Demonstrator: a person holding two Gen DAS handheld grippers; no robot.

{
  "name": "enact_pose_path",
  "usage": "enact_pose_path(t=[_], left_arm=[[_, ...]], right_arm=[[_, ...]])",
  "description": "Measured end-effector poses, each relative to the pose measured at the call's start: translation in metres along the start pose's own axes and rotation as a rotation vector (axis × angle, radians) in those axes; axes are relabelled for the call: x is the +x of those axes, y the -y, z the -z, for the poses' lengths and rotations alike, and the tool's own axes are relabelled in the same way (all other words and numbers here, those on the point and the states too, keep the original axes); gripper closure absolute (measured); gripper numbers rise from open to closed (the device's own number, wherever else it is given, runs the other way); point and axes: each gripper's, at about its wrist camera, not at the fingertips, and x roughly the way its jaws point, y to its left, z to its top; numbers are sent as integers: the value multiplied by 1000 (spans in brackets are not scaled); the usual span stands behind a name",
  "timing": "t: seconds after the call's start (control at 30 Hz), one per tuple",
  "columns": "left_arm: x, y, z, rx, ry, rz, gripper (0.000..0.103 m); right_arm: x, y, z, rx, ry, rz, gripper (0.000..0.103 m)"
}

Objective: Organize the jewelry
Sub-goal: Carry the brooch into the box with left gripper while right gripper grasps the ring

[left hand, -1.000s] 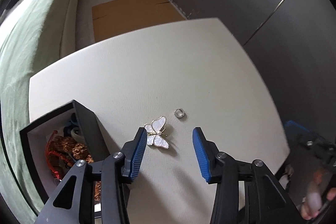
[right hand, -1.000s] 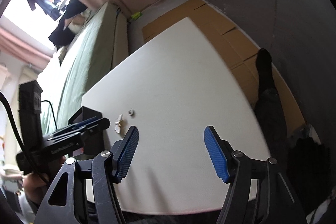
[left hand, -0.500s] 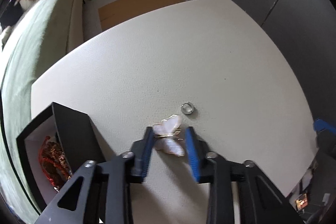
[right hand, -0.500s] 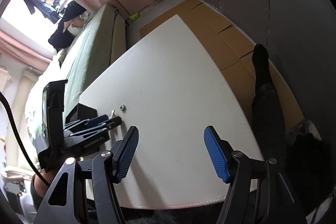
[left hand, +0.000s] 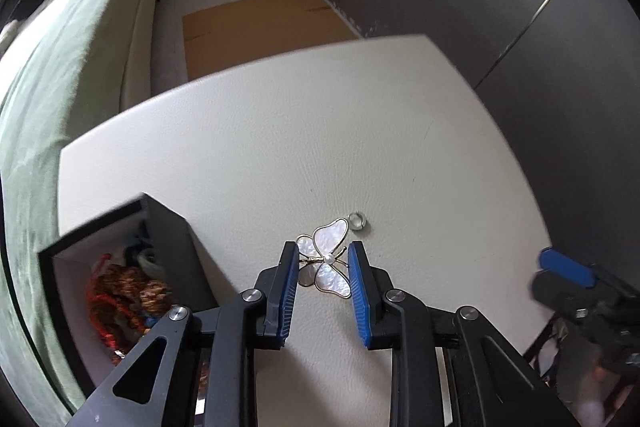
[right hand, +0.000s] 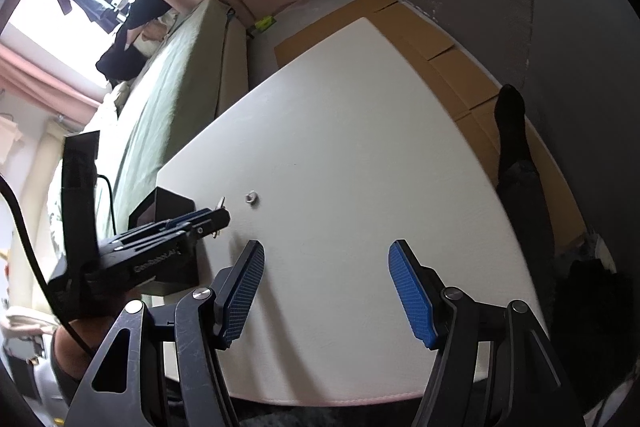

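Left wrist view: the left gripper [left hand: 323,269] is clamped on the butterfly brooch [left hand: 325,259], above the white table [left hand: 280,147]; a small ring [left hand: 357,220] lies just beyond; the black box [left hand: 168,227] sits left, beads inside

Right wrist view: the right gripper [right hand: 326,291] stands wide apart, empty, over bare table; the ring lies ahead

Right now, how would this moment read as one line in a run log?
left tool: shut on butterfly brooch | right tool: open, holding nothing | silver ring: on table | black box: open
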Motion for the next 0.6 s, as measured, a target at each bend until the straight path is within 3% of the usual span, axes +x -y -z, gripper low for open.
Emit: enact_pose_path(t=[0.4, 0.6], left_arm=[[-55, -39, 5, -83, 109, 45, 77], [-71, -54, 9, -108, 140, 53, 77]], right_arm=[[27, -44, -15, -128, -49, 27, 37], [59, -69, -25, -196, -124, 55, 55]])
